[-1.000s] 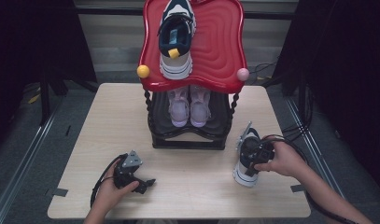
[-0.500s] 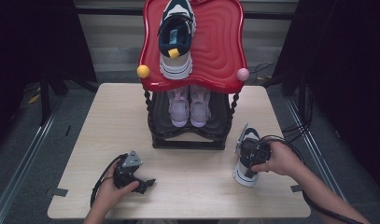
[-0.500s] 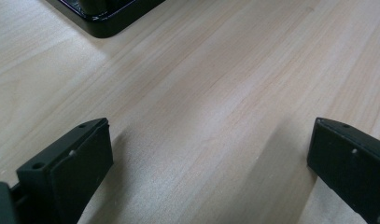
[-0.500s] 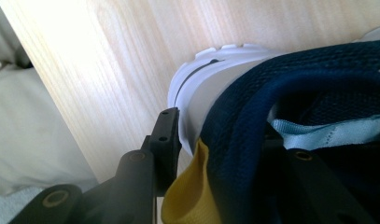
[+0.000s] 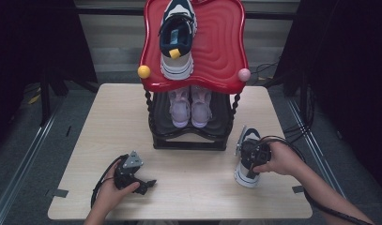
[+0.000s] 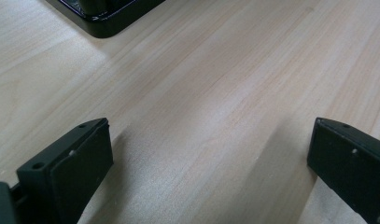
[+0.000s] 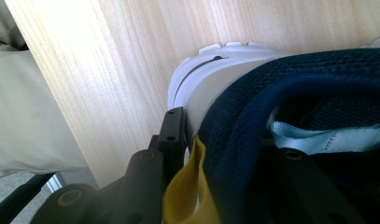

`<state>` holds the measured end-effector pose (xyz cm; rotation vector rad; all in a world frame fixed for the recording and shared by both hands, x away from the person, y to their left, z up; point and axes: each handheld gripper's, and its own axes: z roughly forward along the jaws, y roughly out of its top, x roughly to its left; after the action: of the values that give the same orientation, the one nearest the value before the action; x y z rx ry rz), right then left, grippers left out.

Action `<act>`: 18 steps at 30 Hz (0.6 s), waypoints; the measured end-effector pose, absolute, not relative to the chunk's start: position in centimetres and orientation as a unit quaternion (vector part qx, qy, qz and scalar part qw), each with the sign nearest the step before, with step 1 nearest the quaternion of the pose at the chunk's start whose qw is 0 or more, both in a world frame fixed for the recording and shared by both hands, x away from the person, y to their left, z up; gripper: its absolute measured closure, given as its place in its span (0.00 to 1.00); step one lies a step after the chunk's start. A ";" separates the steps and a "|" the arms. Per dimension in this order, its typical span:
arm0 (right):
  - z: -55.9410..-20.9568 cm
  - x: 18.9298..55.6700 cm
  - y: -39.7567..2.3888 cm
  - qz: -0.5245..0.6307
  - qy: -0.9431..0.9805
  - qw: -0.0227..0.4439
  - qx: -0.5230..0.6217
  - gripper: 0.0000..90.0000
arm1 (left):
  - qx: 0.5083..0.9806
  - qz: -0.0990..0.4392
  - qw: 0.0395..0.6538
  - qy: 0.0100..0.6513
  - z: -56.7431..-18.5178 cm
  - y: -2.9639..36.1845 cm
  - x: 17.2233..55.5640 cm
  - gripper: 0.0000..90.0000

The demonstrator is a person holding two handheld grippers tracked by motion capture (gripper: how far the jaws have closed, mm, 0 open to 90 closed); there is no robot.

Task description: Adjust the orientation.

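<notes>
While sneaker (image 5: pixel 248 164) stands on tabletop (image 5: pixel 198 187) right of shoe rack (image 5: pixel 191 136), right hand-held gripper (image 5: pixel 252 153) straddles its navy heel collar – one jaw outside, one inside, closing, pad contact hard to judge. Toe hidden under hand. Left hand-held gripper (image 5: pixel 141 182) rests well apart, jaws wide – bare wood between.

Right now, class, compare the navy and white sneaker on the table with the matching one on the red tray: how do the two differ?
The sneaker on the table rests on the wooden table at the right, while the sneaker on the red tray sits high on the red tray. The right gripper has its fingers over the table sneaker's heel collar; the tray sneaker stands free. Both are navy and white with a yellow heel tab.
</notes>
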<state>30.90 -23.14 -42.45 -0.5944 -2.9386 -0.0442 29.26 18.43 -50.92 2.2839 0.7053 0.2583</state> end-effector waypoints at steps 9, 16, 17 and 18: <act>-43.1 30.5 -23.0 -0.017 -0.978 0.079 -0.192 0.75 | 0.886 0.100 0.361 0.274 -50.9 18.4 29.3 0.00; -43.2 30.3 -22.9 -0.020 -0.978 0.080 -0.190 0.78 | 0.886 0.100 0.360 0.274 -50.9 18.4 29.3 0.00; -43.2 30.2 -22.9 -0.021 -0.979 0.079 -0.189 0.78 | 0.886 0.100 0.360 0.274 -50.9 18.4 29.3 0.00; -43.2 30.2 -22.9 -0.020 -0.979 0.078 -0.189 0.79 | 0.886 0.100 0.360 0.274 -50.9 18.4 29.3 0.00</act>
<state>30.22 -22.87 -43.21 -0.5645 -2.9305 -0.0612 29.26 18.43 -50.92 2.2840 0.7054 0.2584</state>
